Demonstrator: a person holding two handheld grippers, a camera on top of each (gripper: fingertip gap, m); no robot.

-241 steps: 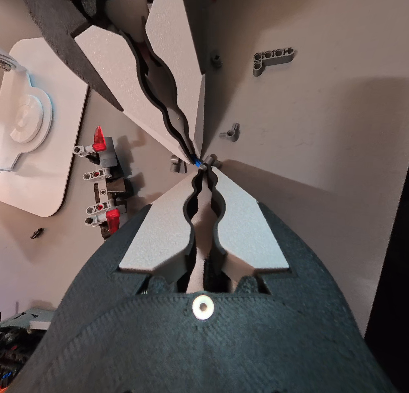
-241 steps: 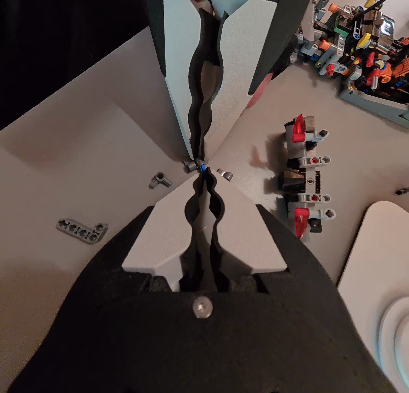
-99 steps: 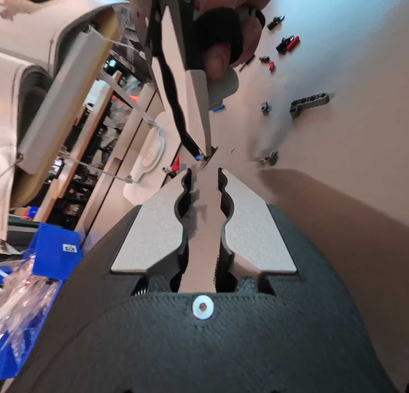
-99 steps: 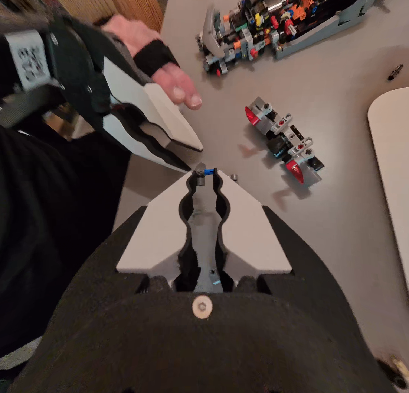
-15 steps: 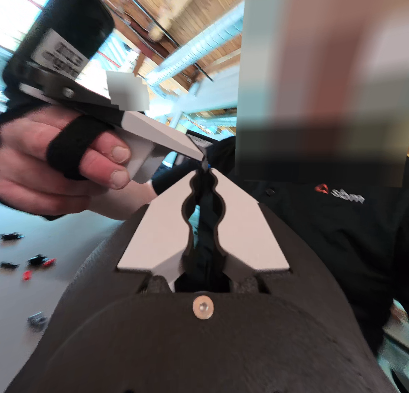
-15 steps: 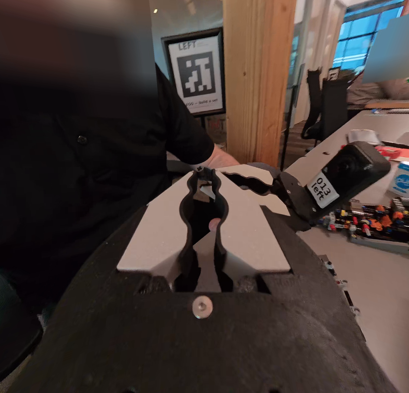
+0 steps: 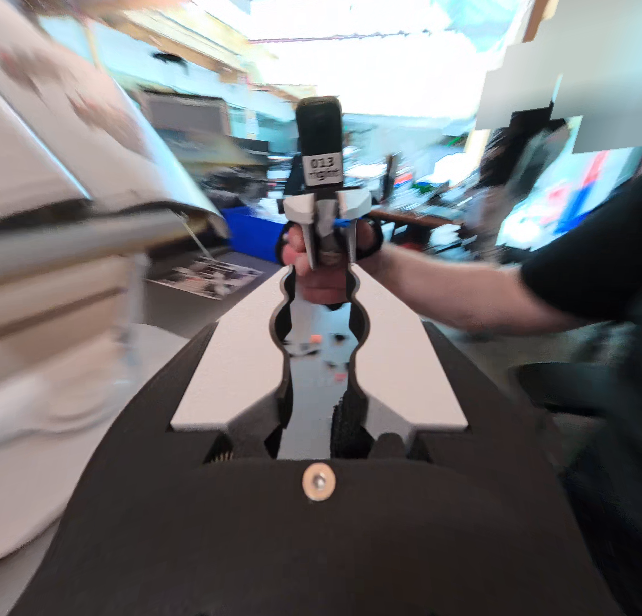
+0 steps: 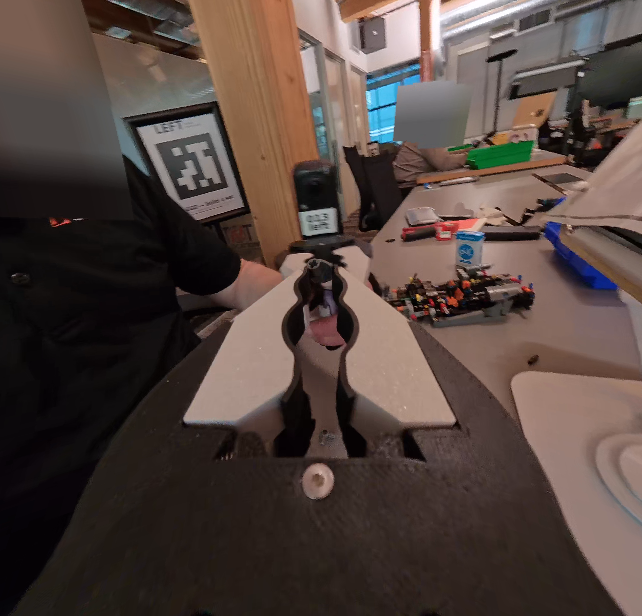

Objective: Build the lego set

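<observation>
My grippers: two, left gripper [image 7: 319, 276] and right gripper [image 8: 321, 267], tips facing. Cameras on them: two. One grey connector [image 8: 314, 264] between my right tips. One large lego build [image 8: 462, 295] on one grey table [image 8: 556, 339]. One white carton [image 8: 469, 248].

The right hand-held gripper [image 8: 319, 269] has matt, finely grainy pale plastic fingers [image 8: 389, 352] on a rough, ridged black printed body with a shiny metal screw [image 8: 318, 480]. Beyond it stands a smooth-grained bare wooden post [image 8: 253, 113]; to its right, the smooth matt grey tabletop [image 8: 556, 339].
</observation>
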